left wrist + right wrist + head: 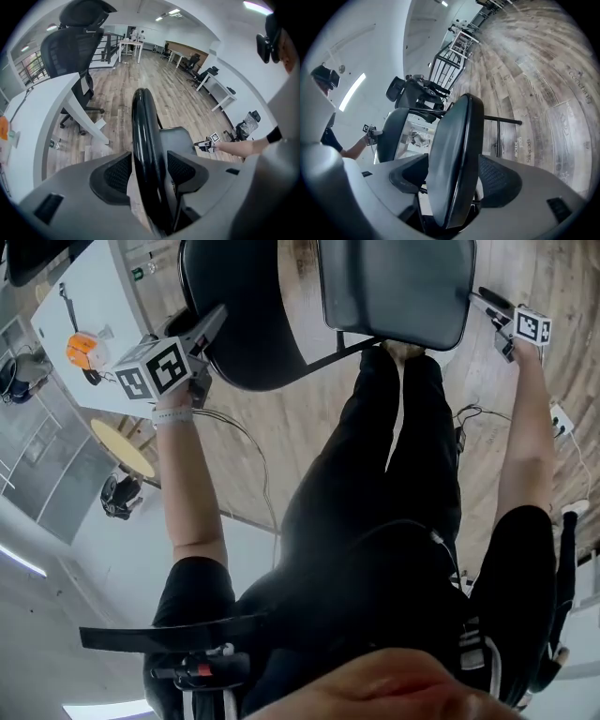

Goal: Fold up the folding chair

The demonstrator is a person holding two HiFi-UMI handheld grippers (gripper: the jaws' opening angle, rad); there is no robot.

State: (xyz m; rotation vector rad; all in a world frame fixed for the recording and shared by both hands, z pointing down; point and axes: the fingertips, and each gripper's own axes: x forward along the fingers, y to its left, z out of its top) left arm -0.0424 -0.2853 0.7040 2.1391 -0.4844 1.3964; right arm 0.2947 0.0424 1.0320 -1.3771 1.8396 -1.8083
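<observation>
Office wood floor: left gripper gapes around chair backrest, right gripper around seat; head view hides the gaps.

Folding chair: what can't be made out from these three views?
- Chair legs: head view, mostly hidden under the seat and cut off by the top edge.
- Right claw contact: right gripper view, the seat covers one pad.
- Backrest face: left gripper view, seen only edge-on inside the left claw.
- Orange item on the white desk: head view, too small to identify.
</observation>
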